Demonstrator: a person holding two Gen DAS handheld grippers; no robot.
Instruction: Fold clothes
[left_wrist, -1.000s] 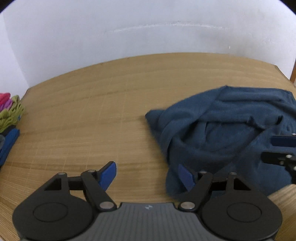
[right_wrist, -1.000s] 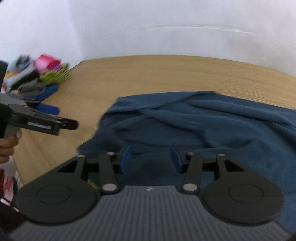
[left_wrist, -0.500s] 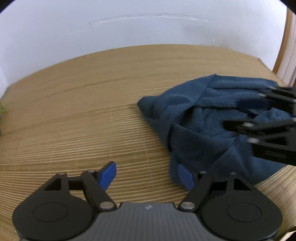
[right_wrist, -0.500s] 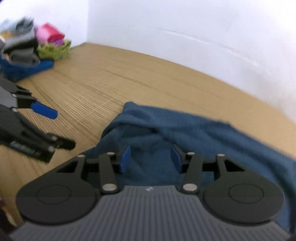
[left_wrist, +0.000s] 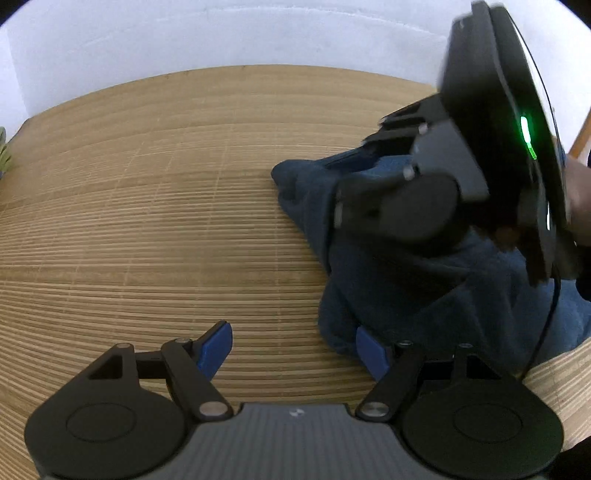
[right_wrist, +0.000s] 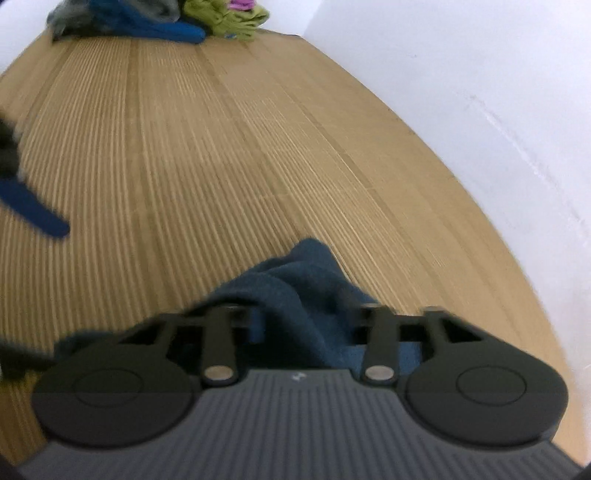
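Note:
A crumpled dark blue garment (left_wrist: 388, 291) lies on the right side of the wooden table (left_wrist: 147, 221). My left gripper (left_wrist: 295, 345) is open just above the table, and its right fingertip (left_wrist: 371, 350) touches the garment's near edge. In the left wrist view my right gripper (left_wrist: 354, 166) looms large and hides the garment's upper part, its fingers pointing left. In the right wrist view, a raised fold of the garment (right_wrist: 306, 295) sits between the spread fingers of my right gripper (right_wrist: 304, 325). That view is blurred, and the right gripper looks open.
A pile of folded clothes (right_wrist: 166, 22), blue, green and pink, sits at the table's far end by a white wall (right_wrist: 480, 74). A blue pad of the left gripper (right_wrist: 33, 210) shows at the left edge. A hand (left_wrist: 576, 199) holds the right gripper.
My right gripper has swung left and dropped low onto the garment's left corner, so cloth now sits between its fingers. The left gripper has stayed open at the garment's near edge.

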